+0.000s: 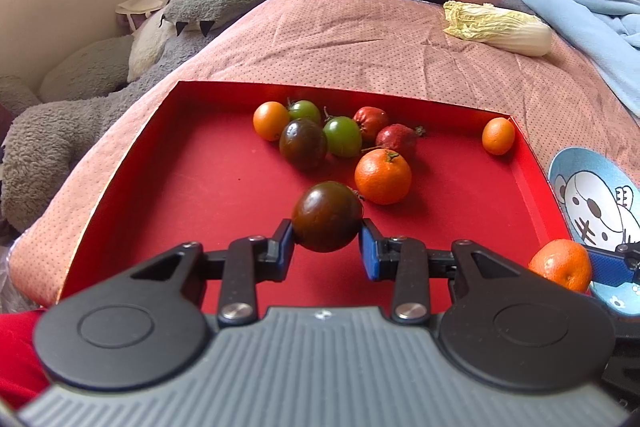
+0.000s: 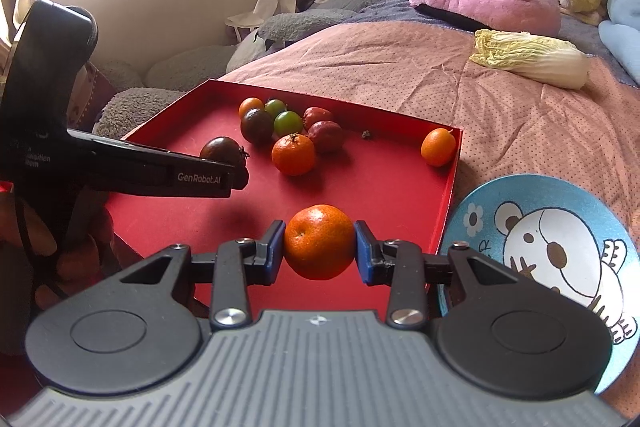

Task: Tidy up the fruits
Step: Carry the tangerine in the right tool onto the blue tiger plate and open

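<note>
early stage: left gripper [image 1: 327,241] jaws clamped on dark tomato [image 1: 327,215], right gripper [image 2: 320,251] jaws clamped on mandarin [image 2: 319,242], both above red tray [image 2: 451,183]; blue plate [image 2: 480,205] empty, eight fruits left in tray.

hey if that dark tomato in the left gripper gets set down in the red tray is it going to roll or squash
The dark tomato is round and glossy, so it may well roll on the flat red tray unless set stem-down. Its skin looks smooth, so it could slip from the pads. It probably bruises or splits under a hard squeeze; the left gripper pinches it only at the sides.
</note>
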